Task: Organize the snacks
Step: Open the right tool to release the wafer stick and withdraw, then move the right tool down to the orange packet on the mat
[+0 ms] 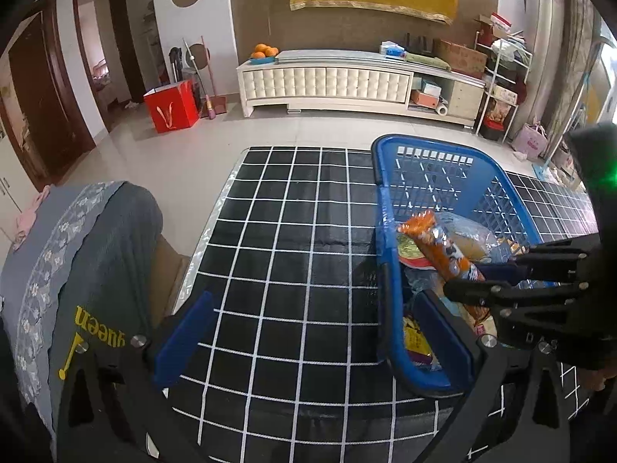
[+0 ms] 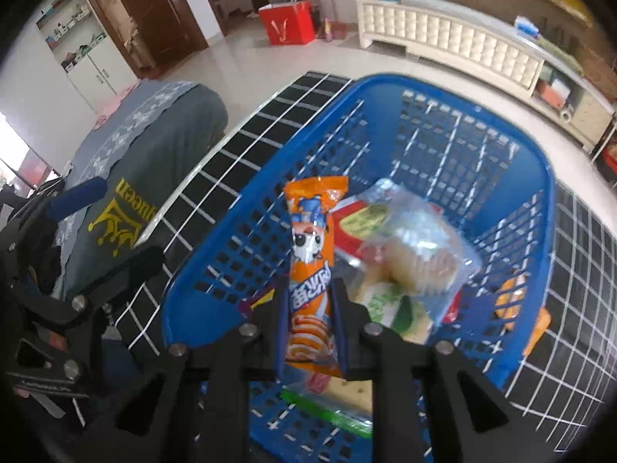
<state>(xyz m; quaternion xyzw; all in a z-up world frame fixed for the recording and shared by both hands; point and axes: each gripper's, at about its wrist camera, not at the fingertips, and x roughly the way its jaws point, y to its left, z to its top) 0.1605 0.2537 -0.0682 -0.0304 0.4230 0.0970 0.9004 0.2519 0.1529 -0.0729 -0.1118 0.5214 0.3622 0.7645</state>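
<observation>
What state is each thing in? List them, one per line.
Left gripper: fingers wide apart, nothing between them, one finger by the basket's rim.
Right gripper: fingers shut on the orange snack stick.
Orange snack stick: held upright over the basket.
Blue basket: on the checked table, partly filled with snack packets.
Clear cake packet: sealed, lying in the basket.

Basket point(image 2: 513, 177) on gridded table cloth point(image 1: 277, 231), toward its right side. Snack packets point(image 2: 408, 247) inside basket. Cushioned chair back point(image 1: 96, 254) left of table; long cabinet point(image 1: 327, 81) behind.
</observation>
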